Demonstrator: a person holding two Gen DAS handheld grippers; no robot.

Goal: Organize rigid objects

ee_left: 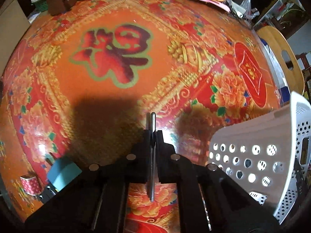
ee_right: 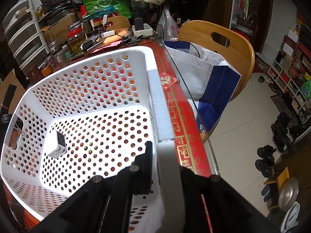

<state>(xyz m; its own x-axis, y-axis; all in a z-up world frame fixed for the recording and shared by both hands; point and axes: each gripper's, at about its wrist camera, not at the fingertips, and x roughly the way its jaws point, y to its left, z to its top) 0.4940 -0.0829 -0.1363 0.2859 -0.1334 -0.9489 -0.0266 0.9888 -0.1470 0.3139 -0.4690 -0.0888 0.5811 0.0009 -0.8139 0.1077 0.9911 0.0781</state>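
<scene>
Through the left wrist camera, my left hand-held gripper (ee_left: 153,136) had its jaws pinched tight on a slim metal rod (ee_left: 152,155) (a pen, perhaps; I could not tell), held over the red patterned desk (ee_left: 116,58). The white perforated basket (ee_left: 262,145) sat to the right of the rod, a teal block (ee_left: 63,171) to its left.

Through the right wrist camera, my right hand-held gripper (ee_right: 155,155) was clamped on that basket's rim (ee_right: 165,155). Inside the basket lay a small white cube (ee_right: 58,145), near its left wall.
</scene>
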